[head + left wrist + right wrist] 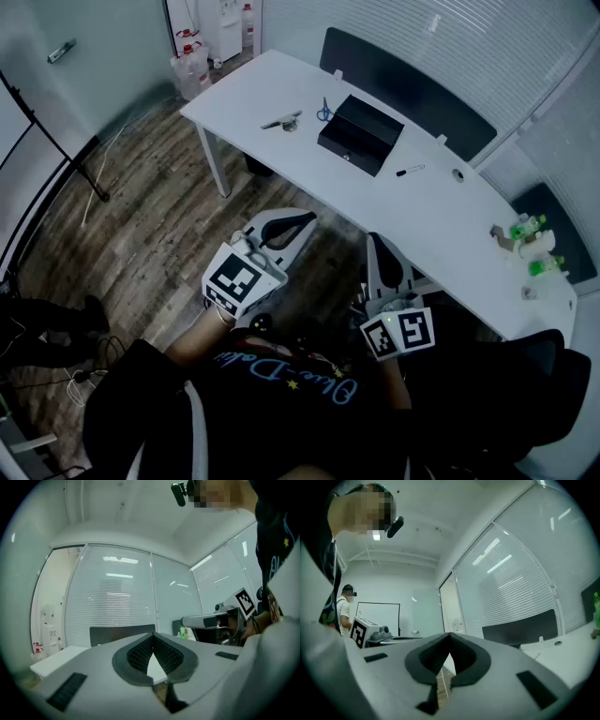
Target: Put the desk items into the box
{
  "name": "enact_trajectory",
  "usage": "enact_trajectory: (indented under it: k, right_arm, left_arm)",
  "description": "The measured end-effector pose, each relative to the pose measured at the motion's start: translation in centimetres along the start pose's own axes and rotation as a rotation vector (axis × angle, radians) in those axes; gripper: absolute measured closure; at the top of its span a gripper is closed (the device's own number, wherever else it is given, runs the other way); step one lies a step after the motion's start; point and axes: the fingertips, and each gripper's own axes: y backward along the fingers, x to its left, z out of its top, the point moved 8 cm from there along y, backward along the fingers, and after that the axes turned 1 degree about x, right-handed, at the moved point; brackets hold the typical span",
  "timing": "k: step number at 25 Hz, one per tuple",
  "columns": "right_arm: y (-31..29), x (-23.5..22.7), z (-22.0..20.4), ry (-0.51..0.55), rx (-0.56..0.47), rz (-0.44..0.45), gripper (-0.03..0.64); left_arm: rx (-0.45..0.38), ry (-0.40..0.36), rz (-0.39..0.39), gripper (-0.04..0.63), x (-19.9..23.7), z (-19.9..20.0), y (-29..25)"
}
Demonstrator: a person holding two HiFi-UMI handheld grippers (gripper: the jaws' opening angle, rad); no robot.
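Observation:
A black open box [359,134] stands on the white desk [441,225], far from both grippers. Around it lie blue-handled scissors [323,112], a grey tool [281,122], a black marker [410,171] and a small round item [457,174]. My left gripper [298,221] is held over the floor in front of the desk, shut and holding nothing. The right gripper [375,242] hovers near the desk's front edge, also shut and holding nothing. In the left gripper view the jaws [152,637] meet at the tip. The right gripper view shows the same [450,637].
Green bottles [534,244] and small items sit at the desk's right end. A dark panel [403,84] runs behind the desk. Water jugs [187,66] stand on the wooden floor at the back left. A black chair [553,375] is at my right. A person [344,611] stands by a whiteboard.

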Motion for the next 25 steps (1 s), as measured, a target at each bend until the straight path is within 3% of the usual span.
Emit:
enact_trajectory:
  k: [8,14,25]
  right_arm:
    - [0.9,-0.5,-0.3,-0.038,-0.005,0.01,0.609]
    - [1.3,-1.7,0.2,-0.04,-0.025,0.028,0.607]
    - [4.7,-5.4,-0.1,-0.086,-0.048,0.005,0.607]
  left_arm:
    - [0.032,0.007,0.035,0.588,-0.8,0.1,0.5]
    - [0.009,0.012,0.057,0.588,-1.4,0.0,0.0]
    - [0.012,-0.023,0.04,0.588,-4.4,0.8,-3.4]
